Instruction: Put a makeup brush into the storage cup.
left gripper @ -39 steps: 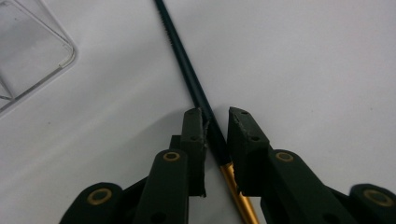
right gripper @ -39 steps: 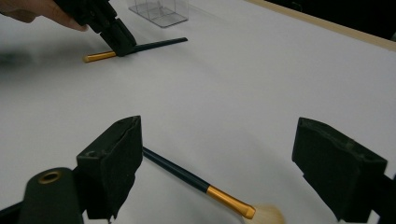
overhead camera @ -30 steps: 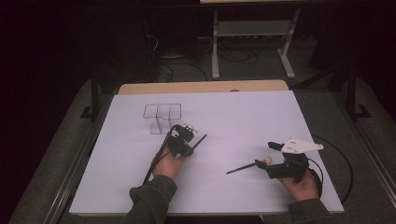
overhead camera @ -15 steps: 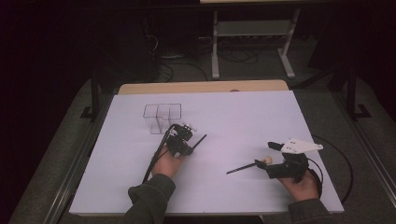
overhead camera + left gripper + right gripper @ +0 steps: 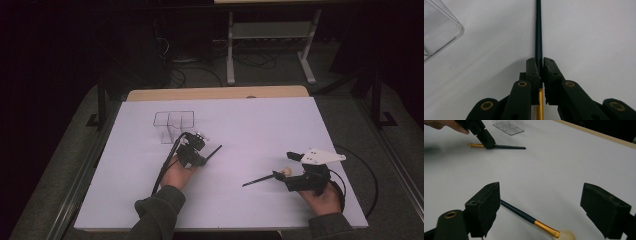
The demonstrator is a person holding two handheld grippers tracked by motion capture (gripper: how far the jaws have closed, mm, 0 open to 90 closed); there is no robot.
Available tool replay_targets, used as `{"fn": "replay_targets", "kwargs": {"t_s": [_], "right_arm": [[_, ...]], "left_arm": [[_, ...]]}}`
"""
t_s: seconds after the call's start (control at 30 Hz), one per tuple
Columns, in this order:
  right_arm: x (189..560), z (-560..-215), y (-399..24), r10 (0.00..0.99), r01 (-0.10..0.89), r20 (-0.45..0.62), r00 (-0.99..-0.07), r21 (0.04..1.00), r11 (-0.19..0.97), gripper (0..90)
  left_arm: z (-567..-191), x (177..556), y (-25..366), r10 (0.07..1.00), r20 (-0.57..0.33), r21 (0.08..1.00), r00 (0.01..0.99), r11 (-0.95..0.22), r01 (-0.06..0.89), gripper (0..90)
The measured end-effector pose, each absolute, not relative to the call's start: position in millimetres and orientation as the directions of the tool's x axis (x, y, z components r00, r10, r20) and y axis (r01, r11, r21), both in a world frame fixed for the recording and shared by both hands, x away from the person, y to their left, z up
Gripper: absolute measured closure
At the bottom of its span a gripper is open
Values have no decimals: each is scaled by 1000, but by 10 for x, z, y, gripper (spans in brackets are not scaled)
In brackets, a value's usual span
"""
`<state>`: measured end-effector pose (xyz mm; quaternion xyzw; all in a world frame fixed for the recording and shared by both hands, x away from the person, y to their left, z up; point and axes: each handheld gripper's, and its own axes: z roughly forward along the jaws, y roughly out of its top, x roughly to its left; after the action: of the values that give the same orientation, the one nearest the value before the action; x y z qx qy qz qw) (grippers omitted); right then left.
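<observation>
My left gripper [image 5: 540, 66] pinches a dark-handled makeup brush [image 5: 538, 30] where handle meets gold ferrule, the brush lying flat on the white table [image 5: 260, 125] just beside the clear organizer [image 5: 172, 125]. My right gripper [image 5: 540, 210] stands spread over a second brush [image 5: 534, 221], which lies on the table between the jaws, untouched. To do this well, I judge I should lift the left brush level, then tip it handle-down into a compartment. Nothing differs from a second ago: both hands and both brushes sit as they did.
</observation>
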<state>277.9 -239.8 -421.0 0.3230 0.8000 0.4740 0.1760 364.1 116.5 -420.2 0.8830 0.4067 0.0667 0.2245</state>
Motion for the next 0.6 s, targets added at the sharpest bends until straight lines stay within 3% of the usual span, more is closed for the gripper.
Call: {"fn": "replay_targets", "kwargs": {"t_s": [0.6], "right_arm": [[2785, -4215, -2396, 678, 347, 21, -735, 870, 350, 151]], "left_arm": [[-4136, 3636, 1257, 733, -73, 475, 676, -571, 670, 838]]}}
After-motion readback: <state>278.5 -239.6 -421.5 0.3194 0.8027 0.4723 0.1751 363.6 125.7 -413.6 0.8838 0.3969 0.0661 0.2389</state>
